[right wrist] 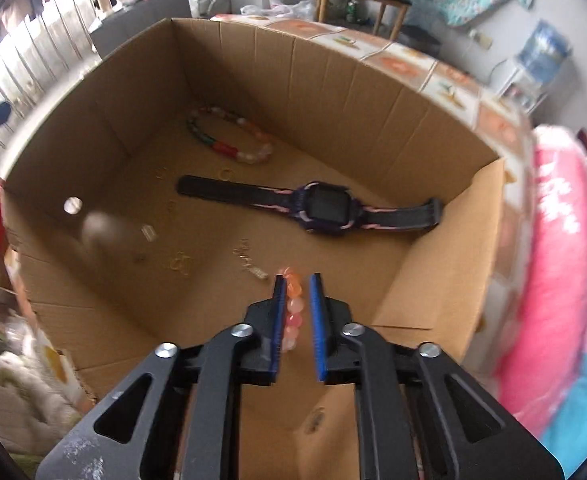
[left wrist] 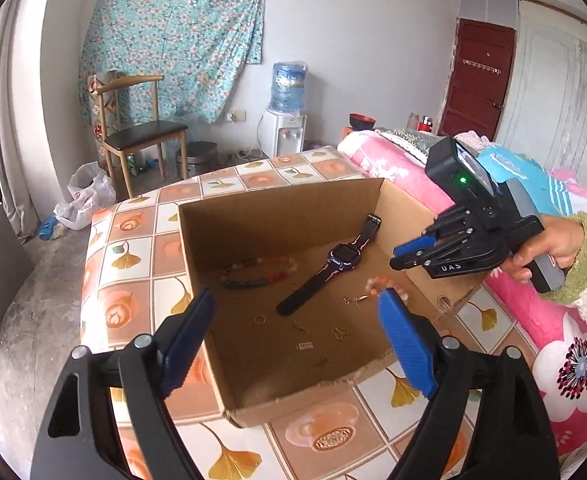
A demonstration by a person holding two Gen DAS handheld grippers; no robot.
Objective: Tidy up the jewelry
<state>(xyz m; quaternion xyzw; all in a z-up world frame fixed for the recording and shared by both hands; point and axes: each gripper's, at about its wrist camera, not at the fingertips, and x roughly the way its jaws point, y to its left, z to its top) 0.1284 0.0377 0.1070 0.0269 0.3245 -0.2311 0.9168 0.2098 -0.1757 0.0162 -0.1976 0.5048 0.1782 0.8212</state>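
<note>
An open cardboard box [left wrist: 277,208] [right wrist: 333,92] stands on the table. On its floor lie a dark watch [left wrist: 341,258] [right wrist: 329,206], a multicoloured bead bracelet [left wrist: 259,272] [right wrist: 229,140] and several small gold pieces [left wrist: 341,332] [right wrist: 179,264]. My left gripper [left wrist: 297,296] hangs above the box's near side, wide open, with nothing between its fingers. My right gripper [left wrist: 399,258] [right wrist: 298,278] points down into the box's right side. A pink and orange bead bracelet [right wrist: 293,308] [left wrist: 375,283] shows between its fingers. It rests against the left pad, with a gap to the right pad.
The table wears a tile-patterned cloth [left wrist: 133,248]. Pink flowered bedding [left wrist: 533,320] lies right of the box. A person's hand in a fleecy sleeve [left wrist: 565,248] holds the right gripper. A wooden chair [left wrist: 141,132] and a water dispenser [left wrist: 287,120] stand at the far wall.
</note>
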